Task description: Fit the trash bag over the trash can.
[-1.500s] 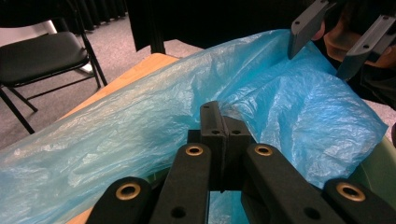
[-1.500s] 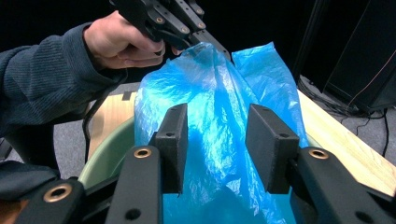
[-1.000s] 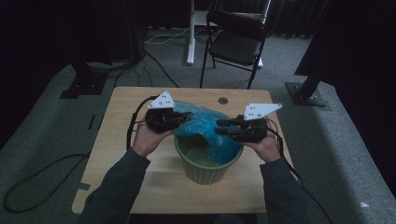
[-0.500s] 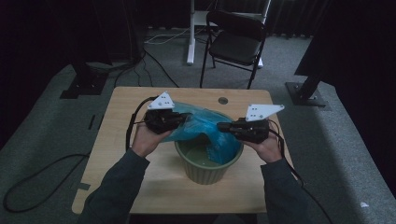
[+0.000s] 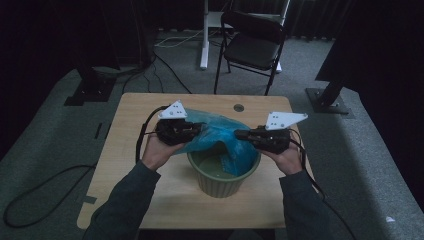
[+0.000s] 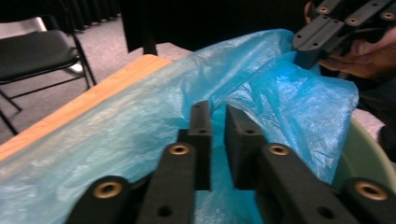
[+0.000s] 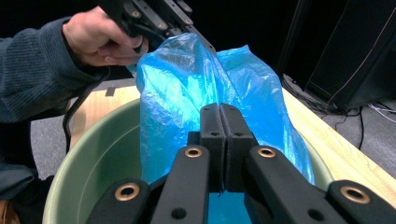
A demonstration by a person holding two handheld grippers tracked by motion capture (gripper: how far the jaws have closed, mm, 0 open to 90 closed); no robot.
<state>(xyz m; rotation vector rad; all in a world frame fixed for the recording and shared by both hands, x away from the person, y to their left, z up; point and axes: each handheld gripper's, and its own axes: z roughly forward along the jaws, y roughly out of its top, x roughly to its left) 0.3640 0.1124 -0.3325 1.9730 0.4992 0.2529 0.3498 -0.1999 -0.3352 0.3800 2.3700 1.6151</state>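
High view: blue bag [image 5: 220,134] stretched over the pot [image 5: 223,176], pinched between left tongs [image 5: 200,131] and right tongs [image 5: 239,134].

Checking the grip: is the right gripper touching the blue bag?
Touching. In the right gripper view the right gripper has its jaws pressed shut on the bag.

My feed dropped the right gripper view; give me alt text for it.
The right gripper, jaws pressed together, pinches a blue plastic bag above a green tub. Farther off, the left gripper holds the bag's other edge.
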